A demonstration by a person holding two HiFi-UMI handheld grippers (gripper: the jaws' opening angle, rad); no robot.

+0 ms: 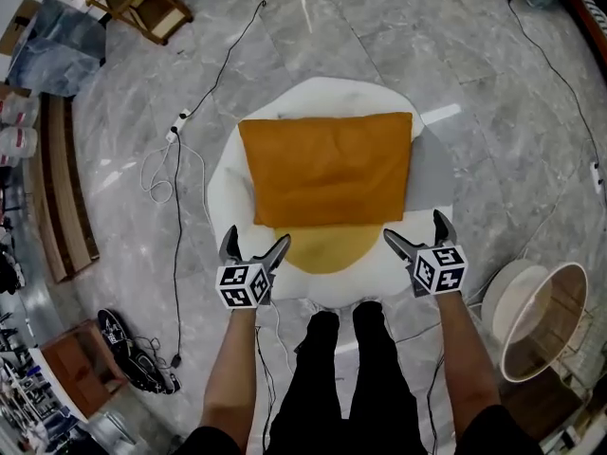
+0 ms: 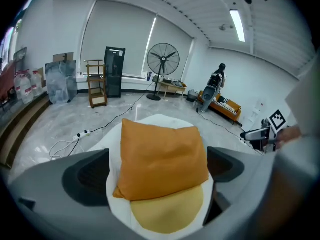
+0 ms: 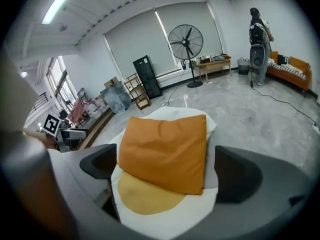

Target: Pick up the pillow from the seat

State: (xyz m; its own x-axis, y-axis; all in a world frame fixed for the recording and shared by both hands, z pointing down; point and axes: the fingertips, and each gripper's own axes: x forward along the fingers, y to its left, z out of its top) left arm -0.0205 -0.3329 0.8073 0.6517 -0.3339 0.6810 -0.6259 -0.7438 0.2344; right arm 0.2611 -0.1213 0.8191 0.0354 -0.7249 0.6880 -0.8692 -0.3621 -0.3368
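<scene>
An orange square pillow (image 1: 327, 169) lies flat on a round white seat (image 1: 226, 173), covering most of a yellow seat pad (image 1: 327, 249) whose near part shows. My left gripper (image 1: 256, 240) hovers open at the seat's near-left edge, just short of the pillow's near-left corner. Over at the near-right edge my right gripper (image 1: 414, 227) stands open beside the pillow's near-right corner. Neither touches the pillow. Both gripper views frame the pillow (image 2: 162, 156) (image 3: 165, 151) between wide jaws with nothing gripped.
Cables and a power strip (image 1: 180, 121) trail over the marble floor left of the seat. A wooden bench (image 1: 62, 197) runs along the left, and a round wooden tub (image 1: 536, 316) sits at lower right. A standing fan (image 2: 163, 59) and a person (image 3: 257, 31) are far off.
</scene>
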